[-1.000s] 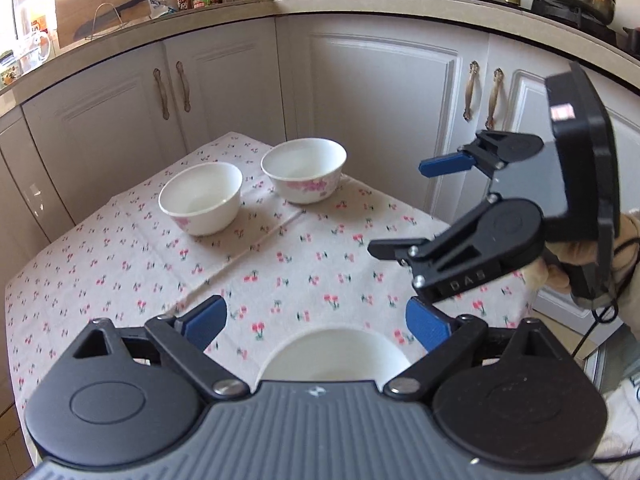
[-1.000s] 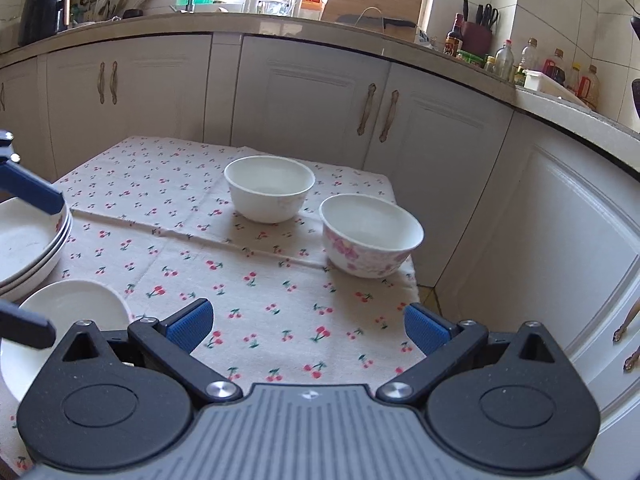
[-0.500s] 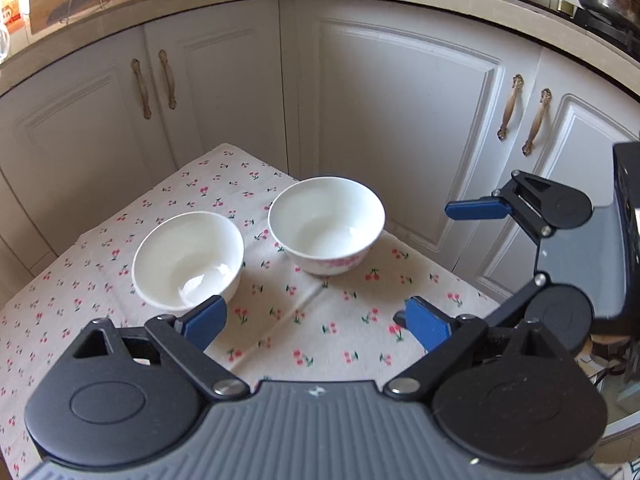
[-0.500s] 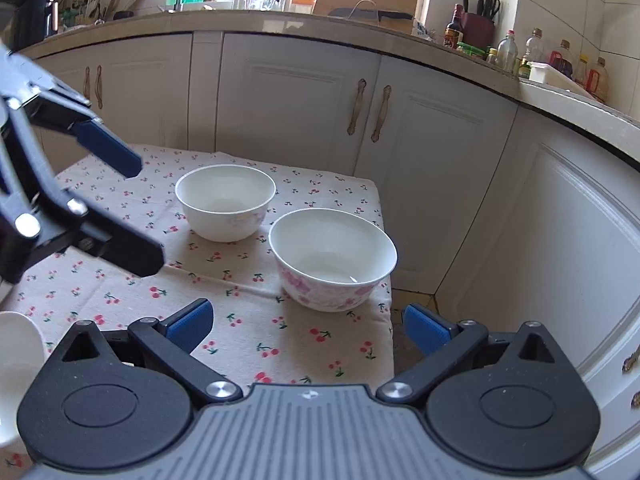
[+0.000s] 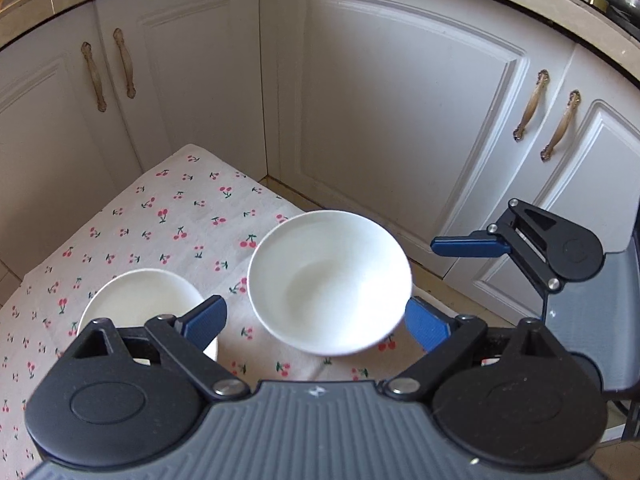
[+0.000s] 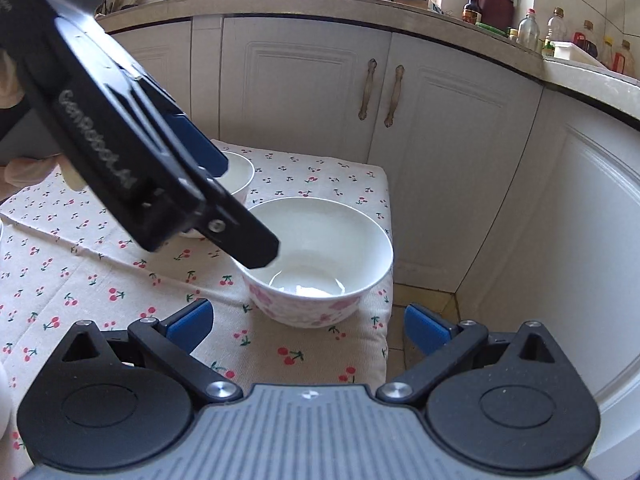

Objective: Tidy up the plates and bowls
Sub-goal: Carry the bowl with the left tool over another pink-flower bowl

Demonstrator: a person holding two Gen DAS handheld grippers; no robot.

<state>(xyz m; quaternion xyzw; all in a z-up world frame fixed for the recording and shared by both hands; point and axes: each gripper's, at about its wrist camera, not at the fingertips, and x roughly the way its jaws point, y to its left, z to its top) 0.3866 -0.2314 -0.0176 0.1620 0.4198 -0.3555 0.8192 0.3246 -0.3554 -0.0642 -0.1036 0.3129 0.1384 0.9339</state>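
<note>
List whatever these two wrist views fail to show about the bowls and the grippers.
- Plain bowl: near side hidden behind the left gripper in the left wrist view; mostly covered by that gripper's body in the right wrist view.
- Floral bowl: pattern unseen in the left wrist view.
- Right gripper: one finger cut off in the left wrist view.

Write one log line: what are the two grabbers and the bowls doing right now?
left gripper: open, over flowered bowl | right gripper: open, empty, near it | plain bowl: on cherry tablecloth
</note>
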